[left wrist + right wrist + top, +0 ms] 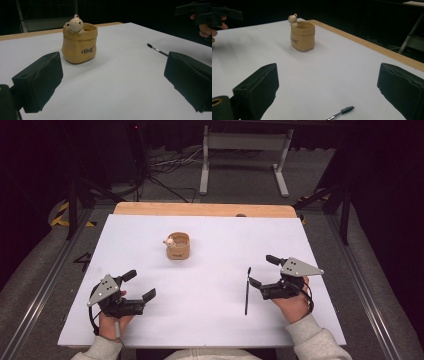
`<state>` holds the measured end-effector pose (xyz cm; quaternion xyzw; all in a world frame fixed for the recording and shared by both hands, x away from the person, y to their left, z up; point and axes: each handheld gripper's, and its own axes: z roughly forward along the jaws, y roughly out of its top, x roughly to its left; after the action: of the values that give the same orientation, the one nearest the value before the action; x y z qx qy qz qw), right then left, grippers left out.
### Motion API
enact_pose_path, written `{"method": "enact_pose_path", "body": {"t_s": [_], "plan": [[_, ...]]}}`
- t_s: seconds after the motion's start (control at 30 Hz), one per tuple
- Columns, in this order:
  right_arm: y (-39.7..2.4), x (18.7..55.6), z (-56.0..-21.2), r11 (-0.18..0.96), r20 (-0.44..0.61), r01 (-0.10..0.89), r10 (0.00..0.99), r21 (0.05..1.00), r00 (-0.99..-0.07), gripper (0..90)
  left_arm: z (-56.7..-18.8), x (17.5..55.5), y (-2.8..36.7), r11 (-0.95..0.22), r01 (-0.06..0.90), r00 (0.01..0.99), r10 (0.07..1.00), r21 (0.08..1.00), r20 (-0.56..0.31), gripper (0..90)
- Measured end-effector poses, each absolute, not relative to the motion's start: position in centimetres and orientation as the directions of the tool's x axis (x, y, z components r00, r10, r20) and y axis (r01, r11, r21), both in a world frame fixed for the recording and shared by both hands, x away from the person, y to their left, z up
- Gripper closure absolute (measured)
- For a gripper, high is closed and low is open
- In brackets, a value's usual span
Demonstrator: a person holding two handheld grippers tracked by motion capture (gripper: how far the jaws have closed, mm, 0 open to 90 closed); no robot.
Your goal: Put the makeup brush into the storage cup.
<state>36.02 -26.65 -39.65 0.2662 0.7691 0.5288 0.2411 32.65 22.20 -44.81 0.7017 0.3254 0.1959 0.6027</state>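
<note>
A thin black brush [247, 290] lies on the white table [200, 320], long axis running away from the person, just beside the right gripper [264, 270] (jaws spread, empty). The left gripper [138, 284], also spread, sits well apart. A tan bear pot [178, 245] stands farther back.

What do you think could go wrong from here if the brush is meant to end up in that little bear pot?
The slim brush lies flat on the white table, so the open right gripper beside it may scrape the surface or flick the brush away instead of pinching it. The pot looks small and light; a long brush dropped in could tip it or knock the bear on its rim. The left gripper is open and apart from the pot, so nothing steadies it.
</note>
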Motion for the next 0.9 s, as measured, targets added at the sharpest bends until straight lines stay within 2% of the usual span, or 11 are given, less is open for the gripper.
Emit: {"method": "enact_pose_path", "body": {"t_s": [0.17,0.27,0.4,0.9], "plan": [[-25.8,36.6,-39.8,0.369,-0.115,0.186,0.657,0.91,-0.745,5.7,-44.9,32.7,22.2,-0.068,0.227,0.715,0.689,0.972,-0.119,2.6],[-25.2,37.3,-39.4,0.444,-0.117,0.271,0.671,0.854,-0.732,7.3,-44.8,32.7,22.2,-0.07,0.226,0.716,0.689,0.972,-0.117,2.6],[-24.6,37.9,-39.1,0.519,-0.14,0.33,0.673,0.788,-0.726,9.1,-44.9,32.7,22.2,-0.074,0.228,0.718,0.686,0.971,-0.116,2.5],[-23.9,39.1,-37.8,0.645,-0.115,0.442,0.634,0.623,-0.765,9.3,-45.0,32.8,22.1,-0.077,0.236,0.716,0.687,0.969,-0.12,2.3]]}}
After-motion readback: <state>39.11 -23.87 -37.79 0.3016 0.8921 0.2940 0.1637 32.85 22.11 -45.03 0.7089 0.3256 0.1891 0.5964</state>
